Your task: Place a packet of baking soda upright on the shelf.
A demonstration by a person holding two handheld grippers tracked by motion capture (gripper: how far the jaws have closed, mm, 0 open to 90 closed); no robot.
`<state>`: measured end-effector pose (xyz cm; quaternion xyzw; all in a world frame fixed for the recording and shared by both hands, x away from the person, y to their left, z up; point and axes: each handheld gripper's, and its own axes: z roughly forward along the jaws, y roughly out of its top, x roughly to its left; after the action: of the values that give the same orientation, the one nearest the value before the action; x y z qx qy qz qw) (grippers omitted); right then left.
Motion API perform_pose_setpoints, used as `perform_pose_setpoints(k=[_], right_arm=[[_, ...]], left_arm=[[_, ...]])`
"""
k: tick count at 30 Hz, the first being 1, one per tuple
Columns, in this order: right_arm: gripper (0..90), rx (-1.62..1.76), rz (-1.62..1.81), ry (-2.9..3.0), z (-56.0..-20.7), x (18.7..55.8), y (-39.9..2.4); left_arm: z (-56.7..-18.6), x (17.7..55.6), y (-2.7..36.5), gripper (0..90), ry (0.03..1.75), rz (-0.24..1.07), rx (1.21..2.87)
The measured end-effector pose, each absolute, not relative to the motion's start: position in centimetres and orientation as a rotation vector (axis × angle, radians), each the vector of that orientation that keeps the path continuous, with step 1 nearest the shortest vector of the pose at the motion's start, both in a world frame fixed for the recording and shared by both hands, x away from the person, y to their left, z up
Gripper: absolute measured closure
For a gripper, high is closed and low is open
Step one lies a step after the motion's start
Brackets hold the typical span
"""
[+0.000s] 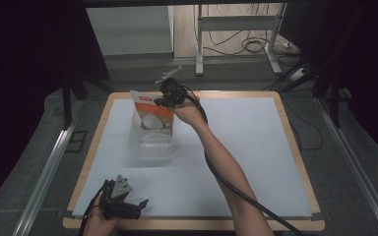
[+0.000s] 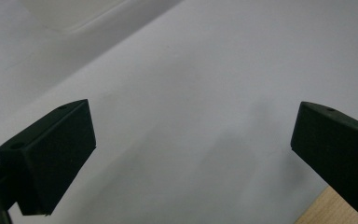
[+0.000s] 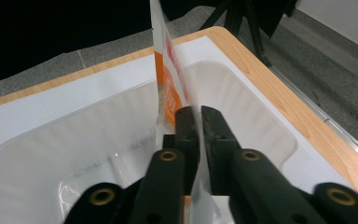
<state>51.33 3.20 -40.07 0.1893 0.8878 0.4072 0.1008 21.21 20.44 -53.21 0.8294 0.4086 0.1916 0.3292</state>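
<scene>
A lab or recording studio set up for filmed handling trials is being shown. A wooden worktop (image 1: 295,147) is being covered by a plain white sheet (image 1: 236,147) and is being enclosed by black curtains (image 1: 24,73) on both sides. Aluminium rails (image 1: 49,167) are being run along the grey carpeted floor, and loose cables (image 1: 256,46) are being trailed beneath a metal stand (image 1: 236,24) behind.

The pouch (image 1: 152,114) looks like glossy printed plastic film, orange and white. The container (image 1: 153,145) under it is clear, smooth plastic with a faint sheen. The table (image 1: 295,147) has a light wood edge and a matt white sheet (image 1: 246,147) on top. The right gripper (image 3: 199,122) and left gripper (image 2: 193,154) are matt black plastic.
</scene>
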Motion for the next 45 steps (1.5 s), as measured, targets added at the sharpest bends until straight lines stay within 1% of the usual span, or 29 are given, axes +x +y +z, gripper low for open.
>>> perform_pose_setpoints(k=[3,6,14,16,20,26,27,45], right_arm=[[77.2,0.559,1.202,2.614,-39.9,51.2,3.2],[65.3,0.572,1.208,2.609,-39.5,51.0,3.2],[44.6,0.564,1.19,2.59,-38.6,50.3,2.3],[43.5,0.555,1.181,2.589,-38.5,50.1,2.2],[37.1,0.534,1.151,2.581,-38.4,49.7,2.1],[33.2,0.533,1.145,2.564,-38.5,49.4,1.5],[30.7,0.536,1.149,2.556,-38.4,49.4,1.3],[21.1,0.515,1.15,2.526,-37.7,48.2,-0.3]], left_arm=[[-53.2,21.2,20.4,0.0,1.071,0.501,2.169],[-53.2,21.2,20.5,0.0,1.074,0.501,2.167],[-53.2,21.2,20.4,0.0,1.071,0.502,2.173],[-53.2,21.2,20.4,0.0,1.073,0.501,2.171],[-53.2,21.2,20.4,0.0,1.074,0.5,2.17],[-53.2,21.3,20.4,0.0,1.077,0.498,2.169],[-53.2,21.3,20.4,0.0,1.077,0.498,2.168],[-53.2,21.3,20.4,0.0,1.08,0.499,2.167]])
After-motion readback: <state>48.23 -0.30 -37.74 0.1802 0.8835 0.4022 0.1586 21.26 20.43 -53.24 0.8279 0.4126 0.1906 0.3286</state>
